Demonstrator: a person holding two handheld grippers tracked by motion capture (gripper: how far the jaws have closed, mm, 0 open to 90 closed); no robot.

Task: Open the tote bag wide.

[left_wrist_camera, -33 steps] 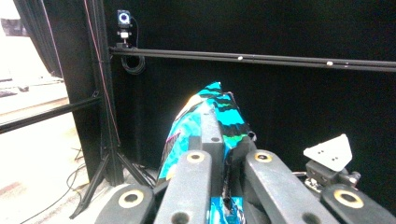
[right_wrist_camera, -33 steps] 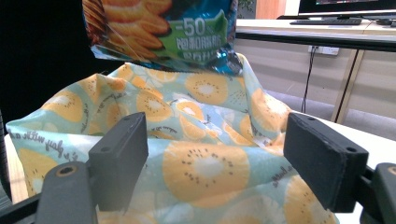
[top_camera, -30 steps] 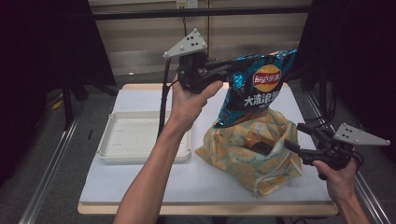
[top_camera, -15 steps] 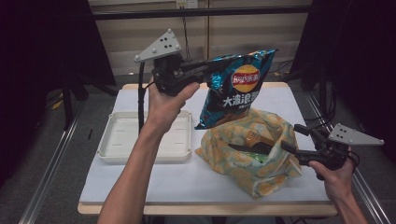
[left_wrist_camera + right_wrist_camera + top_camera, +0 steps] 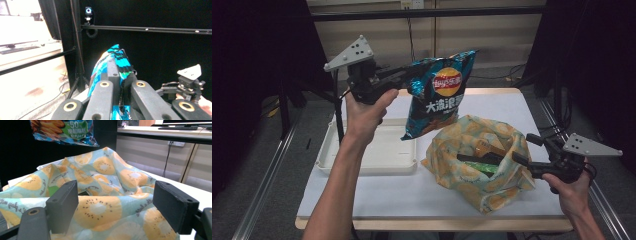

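- Left gripper point(image 5: 412, 74) is clamping the crisp packet point(image 5: 439, 95) by its top edge above the fabric bag point(image 5: 472, 165).
- Right gripper point(image 5: 518, 159), jaws spread, is bracketing the bag's rim.
- Risk: thin foil slipping, dropping the packet.

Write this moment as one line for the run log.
left gripper: shut on chip bag, held above tray | right gripper: open at fabric bag rim | table

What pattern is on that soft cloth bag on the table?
The pale blue cloth bag is printed with orange-yellow fruit slices; the right gripper view shows it best.
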